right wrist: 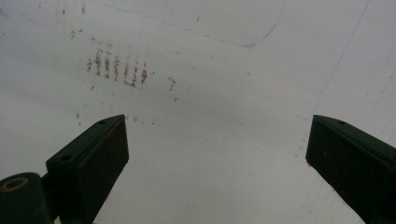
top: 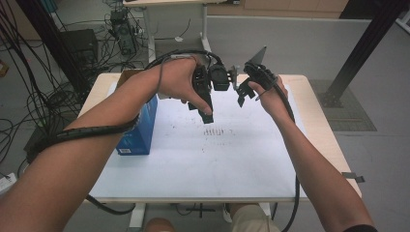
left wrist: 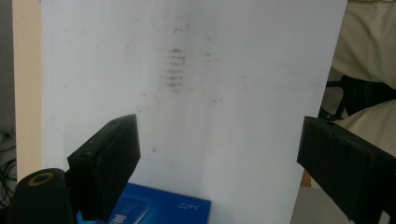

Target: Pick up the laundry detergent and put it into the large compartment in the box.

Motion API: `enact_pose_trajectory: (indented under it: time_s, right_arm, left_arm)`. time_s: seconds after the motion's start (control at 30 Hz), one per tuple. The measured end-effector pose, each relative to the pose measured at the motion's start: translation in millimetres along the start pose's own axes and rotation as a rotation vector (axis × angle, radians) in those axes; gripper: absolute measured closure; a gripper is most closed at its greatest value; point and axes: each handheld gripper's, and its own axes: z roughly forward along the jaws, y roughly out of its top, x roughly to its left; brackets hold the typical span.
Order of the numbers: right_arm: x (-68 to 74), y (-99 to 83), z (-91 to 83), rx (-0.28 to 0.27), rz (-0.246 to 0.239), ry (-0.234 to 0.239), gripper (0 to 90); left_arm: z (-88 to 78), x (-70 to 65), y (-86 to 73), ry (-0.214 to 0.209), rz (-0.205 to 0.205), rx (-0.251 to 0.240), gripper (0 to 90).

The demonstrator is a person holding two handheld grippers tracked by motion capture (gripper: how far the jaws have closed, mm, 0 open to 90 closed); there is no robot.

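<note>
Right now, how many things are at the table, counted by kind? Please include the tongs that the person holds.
Blue box: 1
White sheet covering the table: 1
Tongs, both open and holding nothing: 2, the left tongs and the right tongs
Total: 4

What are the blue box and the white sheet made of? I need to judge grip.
Blue box: likely printed cardboard, slightly glossy, with sharp folded edges. White sheet: probably matte paper or thin board, lying flat and bearing smudged marks.
</note>
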Motion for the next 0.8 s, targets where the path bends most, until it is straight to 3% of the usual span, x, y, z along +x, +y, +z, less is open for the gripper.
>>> enact_pose_trajectory:
  time_s: [0.8]
  right_arm:
    - [4.6, -3.4, -2.0, -0.005, -0.017, 0.000, 5.9]
  left_arm:
    - [-1.0, -3.0, 3.2, -0.008, 0.012, -0.004, 13.6]
